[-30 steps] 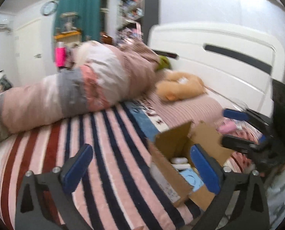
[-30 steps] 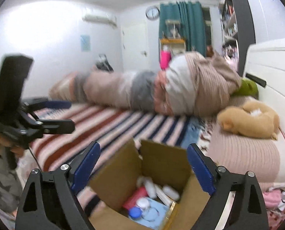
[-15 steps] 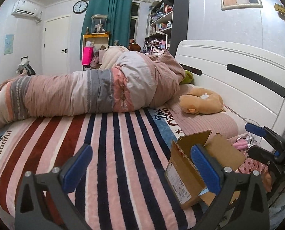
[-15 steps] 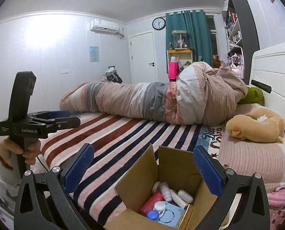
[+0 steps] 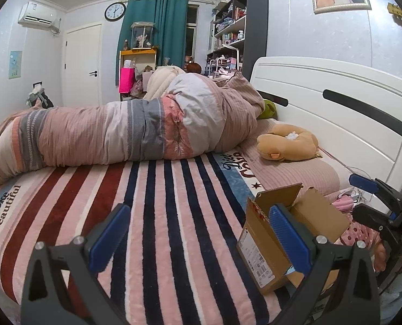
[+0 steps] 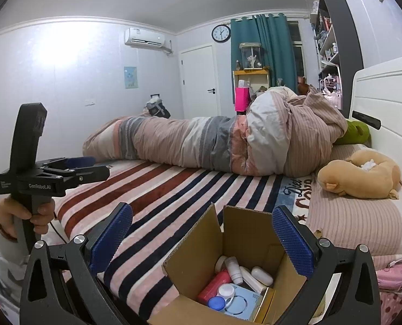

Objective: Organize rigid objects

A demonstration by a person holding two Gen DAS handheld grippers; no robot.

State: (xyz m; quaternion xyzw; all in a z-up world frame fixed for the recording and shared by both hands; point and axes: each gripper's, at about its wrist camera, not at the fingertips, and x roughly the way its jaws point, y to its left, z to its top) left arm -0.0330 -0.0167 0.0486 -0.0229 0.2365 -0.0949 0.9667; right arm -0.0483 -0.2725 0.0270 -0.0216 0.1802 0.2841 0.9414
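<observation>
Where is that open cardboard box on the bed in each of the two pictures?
Left wrist view: the cardboard box sits lower right, partly behind the gripper's right finger.
Right wrist view: the cardboard box sits bottom centre, open, with bottles inside.
Shared landmark: the tan plush toy by the headboard.

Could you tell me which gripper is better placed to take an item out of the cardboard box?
Probably the right gripper: its open jaws frame the cardboard box, contents visible. The left gripper faces the striped blanket.

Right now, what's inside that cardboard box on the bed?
The cardboard box holds a red tube, white bottles, a blue cap and a pale blue packet. Anything under them is covered.
</observation>
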